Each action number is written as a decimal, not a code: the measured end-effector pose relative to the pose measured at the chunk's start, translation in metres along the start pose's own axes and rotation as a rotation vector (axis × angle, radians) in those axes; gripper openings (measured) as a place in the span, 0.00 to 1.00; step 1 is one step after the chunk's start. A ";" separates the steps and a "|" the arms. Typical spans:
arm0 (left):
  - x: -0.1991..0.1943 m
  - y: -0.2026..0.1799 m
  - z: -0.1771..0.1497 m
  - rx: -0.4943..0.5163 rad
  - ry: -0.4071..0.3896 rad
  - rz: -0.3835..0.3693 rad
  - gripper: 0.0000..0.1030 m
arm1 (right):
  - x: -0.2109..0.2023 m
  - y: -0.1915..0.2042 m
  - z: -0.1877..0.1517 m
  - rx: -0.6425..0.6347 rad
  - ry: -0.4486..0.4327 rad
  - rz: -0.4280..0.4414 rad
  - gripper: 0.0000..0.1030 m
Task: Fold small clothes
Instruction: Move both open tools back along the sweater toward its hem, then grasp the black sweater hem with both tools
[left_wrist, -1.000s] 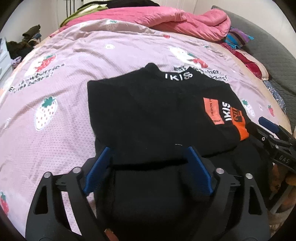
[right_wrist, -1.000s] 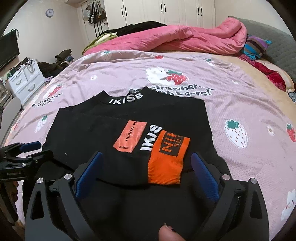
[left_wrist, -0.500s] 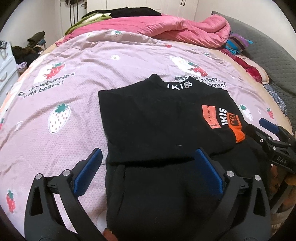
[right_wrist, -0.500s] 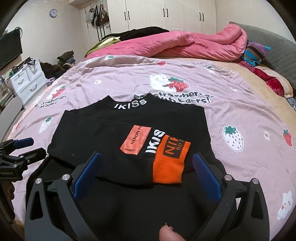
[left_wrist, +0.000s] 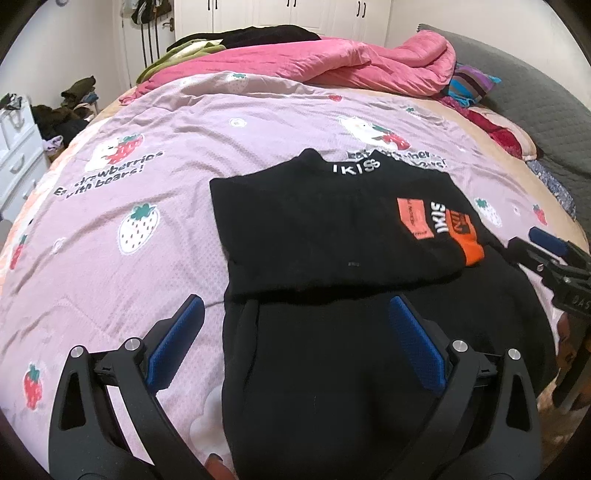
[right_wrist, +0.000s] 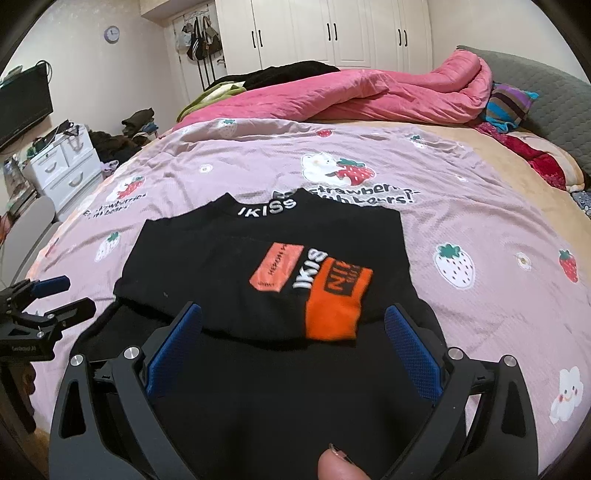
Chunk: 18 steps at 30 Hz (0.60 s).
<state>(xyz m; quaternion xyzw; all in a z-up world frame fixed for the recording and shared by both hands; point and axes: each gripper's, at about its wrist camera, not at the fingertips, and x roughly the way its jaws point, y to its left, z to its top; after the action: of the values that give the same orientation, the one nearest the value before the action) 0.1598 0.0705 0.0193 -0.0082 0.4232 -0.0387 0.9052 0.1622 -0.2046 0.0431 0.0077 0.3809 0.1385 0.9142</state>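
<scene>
A black sweater (left_wrist: 332, 229) with a white "IKISS" collar and orange sleeve patches lies flat on the bed, sleeves folded across its chest; it also shows in the right wrist view (right_wrist: 258, 266). Its lower body (left_wrist: 332, 369) stretches toward me. My left gripper (left_wrist: 295, 314) is open and empty, held above the sweater's lower left part. My right gripper (right_wrist: 293, 321) is open and empty above the lower right part, near the orange cuff (right_wrist: 336, 302). Each gripper shows at the edge of the other's view, the right one (left_wrist: 546, 254) and the left one (right_wrist: 51, 295).
The sweater lies on a lilac strawberry-print bedspread (left_wrist: 147, 192). A crumpled pink duvet (left_wrist: 332, 62) and other clothes lie at the far end. A grey headboard (left_wrist: 535, 96) is at right. White drawers (right_wrist: 62, 170) stand beside the bed at left.
Both grippers have pulled back and risen away from the sweater. The left gripper's jaws have opened wider and let go of the folded cloth.
</scene>
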 end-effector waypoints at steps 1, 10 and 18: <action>-0.001 0.000 -0.004 0.006 0.000 0.009 0.91 | -0.003 -0.003 -0.004 0.002 0.002 -0.002 0.96; 0.001 0.006 -0.044 0.011 0.040 0.060 0.91 | -0.019 -0.033 -0.038 0.040 0.035 -0.024 0.96; -0.007 0.012 -0.079 0.001 0.049 0.105 0.91 | -0.027 -0.059 -0.065 0.084 0.059 -0.045 0.96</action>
<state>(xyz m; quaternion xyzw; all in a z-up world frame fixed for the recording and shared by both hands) 0.0961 0.0848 -0.0265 0.0155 0.4450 0.0086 0.8954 0.1131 -0.2739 0.0092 0.0335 0.4132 0.1021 0.9043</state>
